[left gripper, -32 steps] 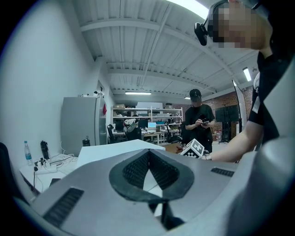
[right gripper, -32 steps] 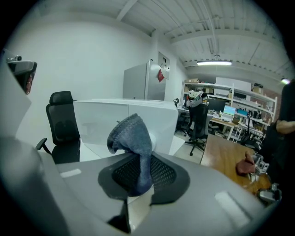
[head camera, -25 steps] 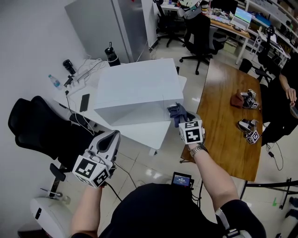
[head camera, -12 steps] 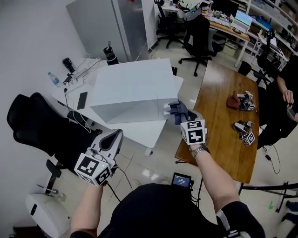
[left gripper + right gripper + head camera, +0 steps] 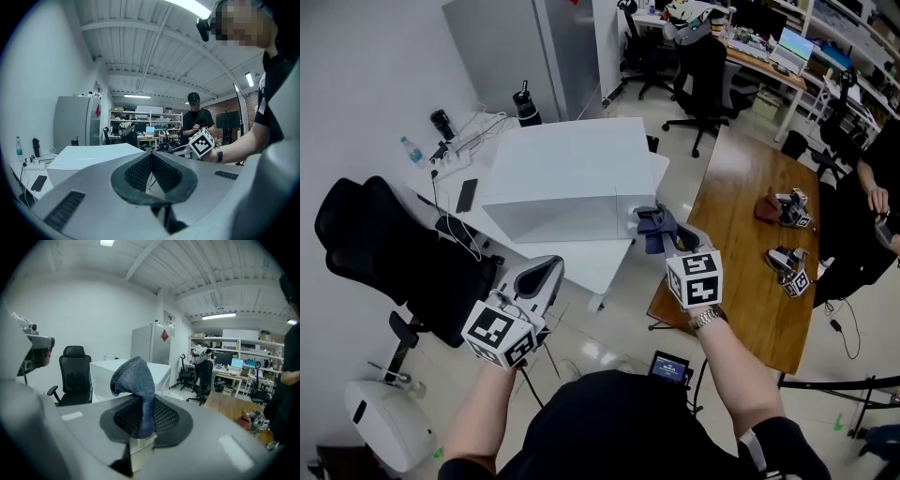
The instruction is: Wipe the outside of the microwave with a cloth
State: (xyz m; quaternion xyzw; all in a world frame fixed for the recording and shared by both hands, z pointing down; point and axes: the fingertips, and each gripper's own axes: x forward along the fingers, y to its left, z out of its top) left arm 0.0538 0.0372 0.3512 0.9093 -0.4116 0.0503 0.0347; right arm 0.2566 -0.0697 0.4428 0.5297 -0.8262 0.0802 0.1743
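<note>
The microwave (image 5: pixel 572 173) is a plain white box on a white table (image 5: pixel 581 262); it also shows in the left gripper view (image 5: pixel 89 157) and the right gripper view (image 5: pixel 117 369). A blue-grey cloth (image 5: pixel 654 223) hangs bunched by the microwave's front right corner, and my right gripper (image 5: pixel 667 239) is shut on it. In the right gripper view the cloth (image 5: pixel 136 390) stands up from between the pads of the right gripper (image 5: pixel 143 408). My left gripper (image 5: pixel 546 272) is shut and empty, low at the left in front of the table; its pads meet in its own view (image 5: pixel 151 157).
A black office chair (image 5: pixel 384 253) stands left of the table. A phone (image 5: pixel 467 195), cables and a bottle (image 5: pixel 411 150) lie on the table's far left. At the right is a wooden table (image 5: pixel 750 225) with spare grippers (image 5: pixel 789 208), and a person (image 5: pixel 881 178) sits at its edge.
My right gripper has risen a little with the cloth by the microwave's corner. My left gripper has drifted right, closer to the table's front. Both grips are unchanged.
</note>
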